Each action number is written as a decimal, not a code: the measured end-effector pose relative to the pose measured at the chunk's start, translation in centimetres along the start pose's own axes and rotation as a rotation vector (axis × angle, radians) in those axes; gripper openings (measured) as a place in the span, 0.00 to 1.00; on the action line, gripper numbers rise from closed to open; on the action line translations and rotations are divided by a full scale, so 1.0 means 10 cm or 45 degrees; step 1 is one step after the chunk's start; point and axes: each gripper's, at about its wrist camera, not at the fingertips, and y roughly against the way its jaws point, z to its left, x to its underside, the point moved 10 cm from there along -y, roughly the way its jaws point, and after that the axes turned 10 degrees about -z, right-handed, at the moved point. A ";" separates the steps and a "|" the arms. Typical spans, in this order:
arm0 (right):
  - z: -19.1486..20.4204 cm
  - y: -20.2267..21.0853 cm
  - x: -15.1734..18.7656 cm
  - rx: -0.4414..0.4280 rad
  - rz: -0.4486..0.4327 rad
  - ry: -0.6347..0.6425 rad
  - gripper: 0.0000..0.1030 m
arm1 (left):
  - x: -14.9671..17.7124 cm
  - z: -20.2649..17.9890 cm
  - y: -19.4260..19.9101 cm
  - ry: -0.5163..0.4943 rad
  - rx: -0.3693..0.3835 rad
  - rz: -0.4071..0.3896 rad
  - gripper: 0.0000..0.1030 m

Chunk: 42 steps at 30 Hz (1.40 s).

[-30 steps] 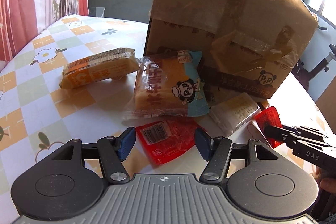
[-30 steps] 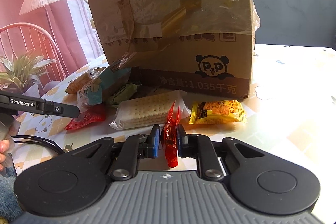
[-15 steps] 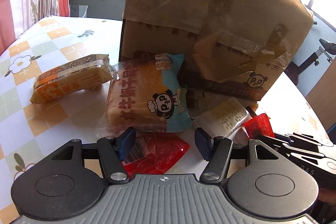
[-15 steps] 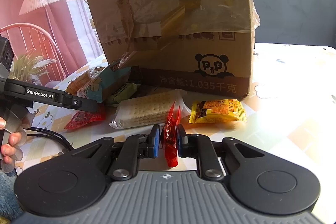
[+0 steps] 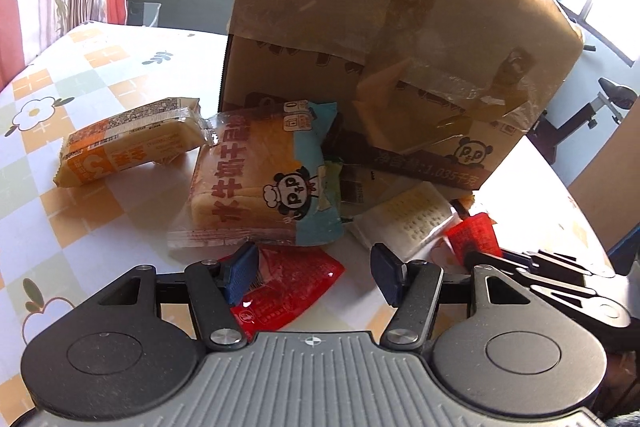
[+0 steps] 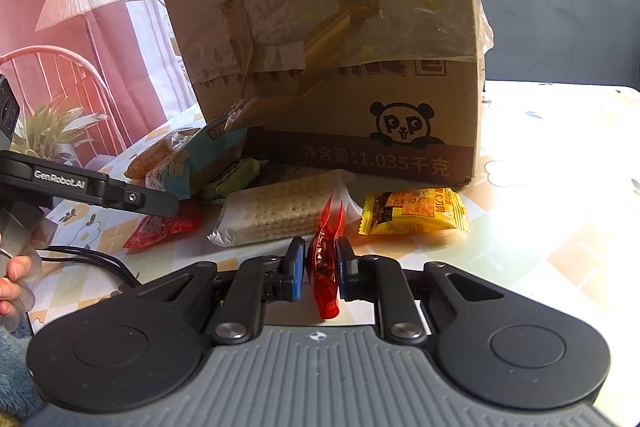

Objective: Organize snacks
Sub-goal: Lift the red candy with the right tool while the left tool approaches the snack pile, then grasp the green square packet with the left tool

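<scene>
the right gripper point(image 6: 318, 267) is clenched on a small red packet point(image 6: 326, 259), which stands upright between the blue pads, lifted above the table point(image 6: 560, 227). just past it lie a cracker pack point(image 6: 280, 211) and, to its right, a yellow snack bag point(image 6: 414, 213), both in front of the taped cardboard box point(image 6: 340, 47) with a panda printed on it. the left gripper point(image 5: 314, 273) has its jaws apart with nothing pinched; a flat red pouch point(image 5: 288, 291) lies on the table between and under them, though whether the pads touch it cannot be told. beyond it a bread bag point(image 5: 264, 187) with a panda leans toward the box, and an orange-labelled cake bar point(image 5: 132, 147) lies to its left on the flowered tablecloth point(image 5: 60, 227). a small green packet point(image 6: 234, 175) is tucked between bread and box.
</scene>
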 end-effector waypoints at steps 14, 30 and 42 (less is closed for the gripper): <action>0.00 -0.01 0.00 0.001 0.001 0.003 0.17 | -0.46 -0.39 -0.43 -0.216 0.057 -0.104 0.56; -0.01 -0.01 0.00 -0.005 0.000 -0.015 0.17 | -0.35 0.14 -0.57 -0.188 -0.128 -0.054 0.55; -0.01 -0.01 0.01 -0.008 0.003 -0.020 0.17 | -0.24 -0.20 -0.71 -0.294 -0.061 0.010 0.52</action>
